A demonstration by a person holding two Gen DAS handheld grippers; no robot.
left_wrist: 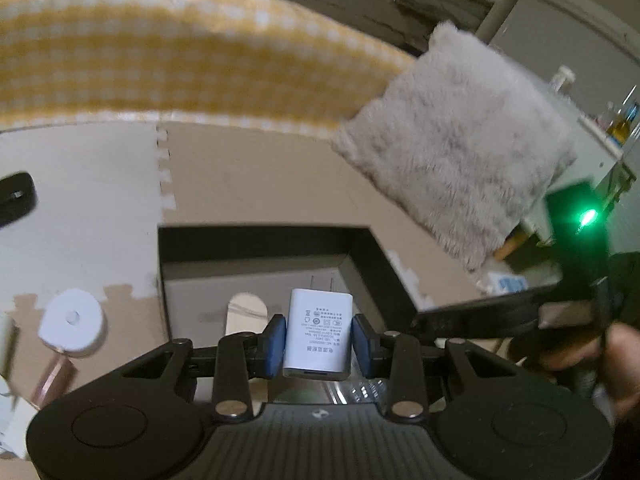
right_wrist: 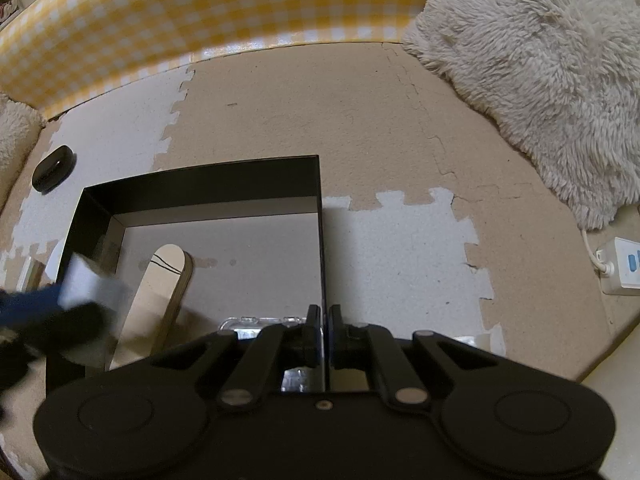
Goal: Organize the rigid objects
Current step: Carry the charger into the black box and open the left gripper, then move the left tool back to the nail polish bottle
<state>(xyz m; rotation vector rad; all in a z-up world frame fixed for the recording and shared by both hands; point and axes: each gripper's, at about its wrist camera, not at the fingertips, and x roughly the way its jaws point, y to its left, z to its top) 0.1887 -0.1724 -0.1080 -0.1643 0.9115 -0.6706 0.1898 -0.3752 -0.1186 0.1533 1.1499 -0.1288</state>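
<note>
White charger (left_wrist: 318, 334) between left gripper (left_wrist: 319, 344) pads: grey rating label, rows of small Chinese characters and certification marks, upside down, too small and blurred to read. No other legible text.

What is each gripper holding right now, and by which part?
Left gripper: white charger, by its flat sides. Right gripper: black box, by its right wall.

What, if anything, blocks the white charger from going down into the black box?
Nothing visible blocks it. The left gripper holds the white charger over the open black box. A wooden piece lies just left of the charger; the floor to its right looks bare.
</note>
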